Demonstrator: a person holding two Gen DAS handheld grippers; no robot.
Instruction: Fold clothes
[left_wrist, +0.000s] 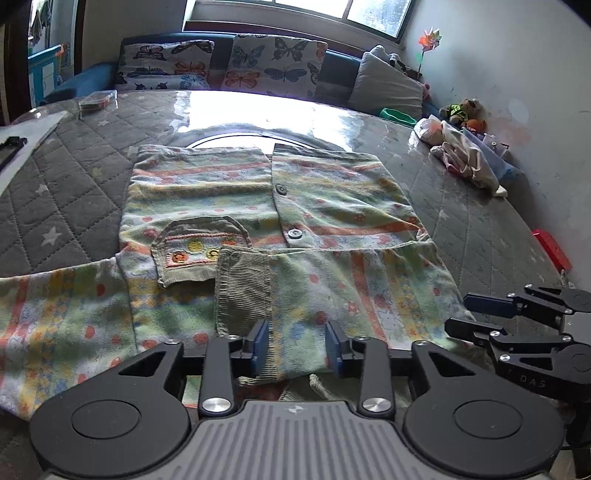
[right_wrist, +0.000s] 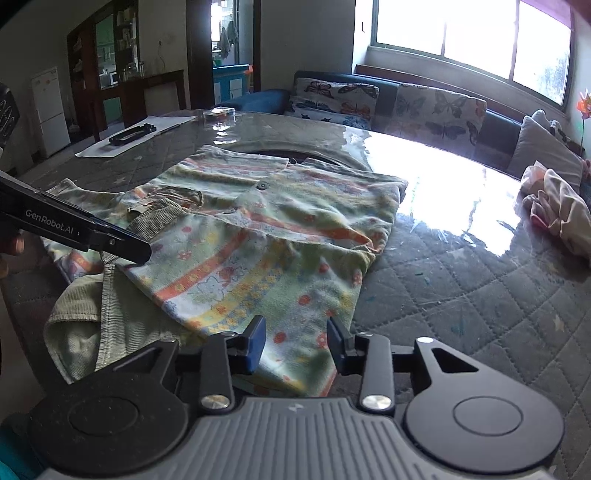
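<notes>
On table (left_wrist: 74, 192) | shirt (left_wrist: 229, 206) flat | left gripper (left_wrist: 297, 345) open | right gripper (right_wrist: 295, 343) open

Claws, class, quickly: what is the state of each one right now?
Left claw: open, fingers either side of the shirt sleeve, not clamped.
Right claw: open, over the shirt's near edge, holding nothing.

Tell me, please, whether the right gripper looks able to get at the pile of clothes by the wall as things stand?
Probably yes. The right gripper is open over the shirt's near edge, and only bare quilted table cover lies between it and the pile of clothes. How far the arm must stretch is unclear.
</notes>
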